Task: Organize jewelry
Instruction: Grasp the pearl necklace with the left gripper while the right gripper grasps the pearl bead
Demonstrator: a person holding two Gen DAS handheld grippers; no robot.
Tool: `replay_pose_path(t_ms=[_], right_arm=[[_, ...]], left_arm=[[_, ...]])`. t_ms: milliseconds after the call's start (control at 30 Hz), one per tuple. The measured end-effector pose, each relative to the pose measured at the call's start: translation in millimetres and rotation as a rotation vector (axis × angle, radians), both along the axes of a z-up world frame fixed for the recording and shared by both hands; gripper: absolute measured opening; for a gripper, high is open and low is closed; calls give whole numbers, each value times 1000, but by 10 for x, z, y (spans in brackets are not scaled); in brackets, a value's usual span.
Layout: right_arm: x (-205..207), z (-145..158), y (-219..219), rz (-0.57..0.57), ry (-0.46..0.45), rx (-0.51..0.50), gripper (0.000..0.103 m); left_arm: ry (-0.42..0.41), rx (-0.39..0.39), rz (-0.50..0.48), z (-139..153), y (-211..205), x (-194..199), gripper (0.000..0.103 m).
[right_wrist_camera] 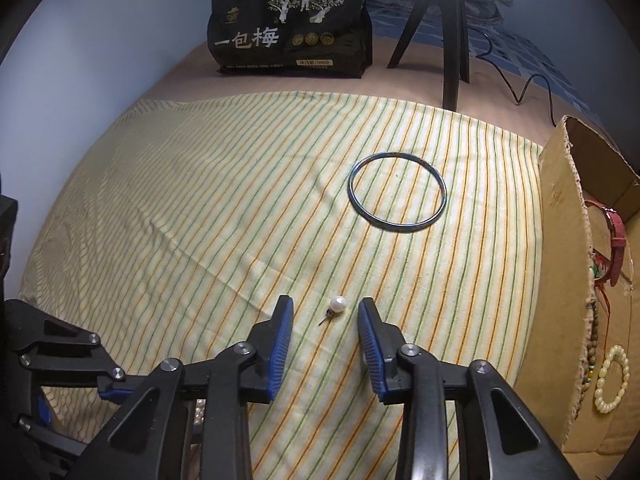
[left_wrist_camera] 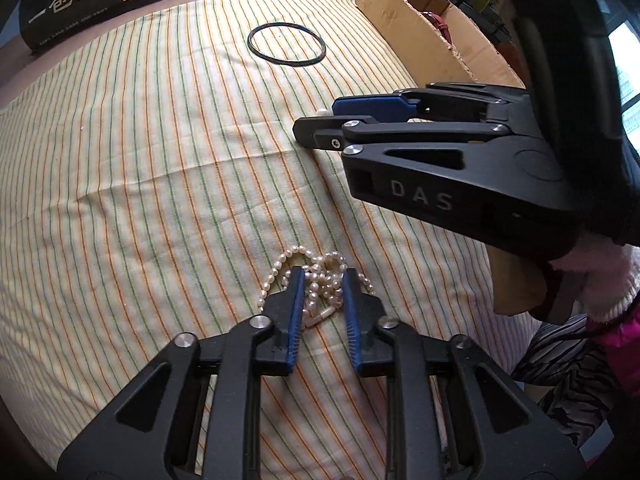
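A heap of pearl necklace (left_wrist_camera: 320, 282) lies on the striped cloth. My left gripper (left_wrist_camera: 322, 280) is open, with its blue fingers on either side of the heap. A pearl stud earring (right_wrist_camera: 335, 306) lies on the cloth between the open blue fingers of my right gripper (right_wrist_camera: 325, 307). In the left wrist view the right gripper (left_wrist_camera: 320, 120) comes in from the right, and the pearl (left_wrist_camera: 321, 112) peeks out at its tip. A dark bangle (right_wrist_camera: 397, 192) lies flat farther back; it also shows in the left wrist view (left_wrist_camera: 286, 45).
A cardboard box (right_wrist_camera: 560, 280) stands at the right edge and holds a red strap (right_wrist_camera: 618, 236), a pale bead bracelet (right_wrist_camera: 612, 378) and other beads. A black snack bag (right_wrist_camera: 292, 24) and a tripod (right_wrist_camera: 440, 20) stand behind the cloth.
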State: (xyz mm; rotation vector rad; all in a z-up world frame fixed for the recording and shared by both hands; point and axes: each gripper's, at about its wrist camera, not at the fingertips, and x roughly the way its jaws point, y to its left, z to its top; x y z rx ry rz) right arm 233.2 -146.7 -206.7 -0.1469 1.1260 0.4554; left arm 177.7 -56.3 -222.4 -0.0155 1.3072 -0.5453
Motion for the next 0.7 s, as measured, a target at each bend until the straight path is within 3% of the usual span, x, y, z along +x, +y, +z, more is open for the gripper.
replay_pose_path(t_ms=[67,167,500,700], right_arm=[[17,-23,0,-4,-2,-3,22],[24,-34,-5,-5,-7,-10,9],[-15,36,-51,-2,-21,-7,7],[-53,193,-120,-11,-38,27,7]], left_arm=[[5,-5,5,-9,20,12,7],[9,-12,11,-19,47,30,7],[8,-33,41,29,229,35,6],[-18,-101,91,281,435,35,6]])
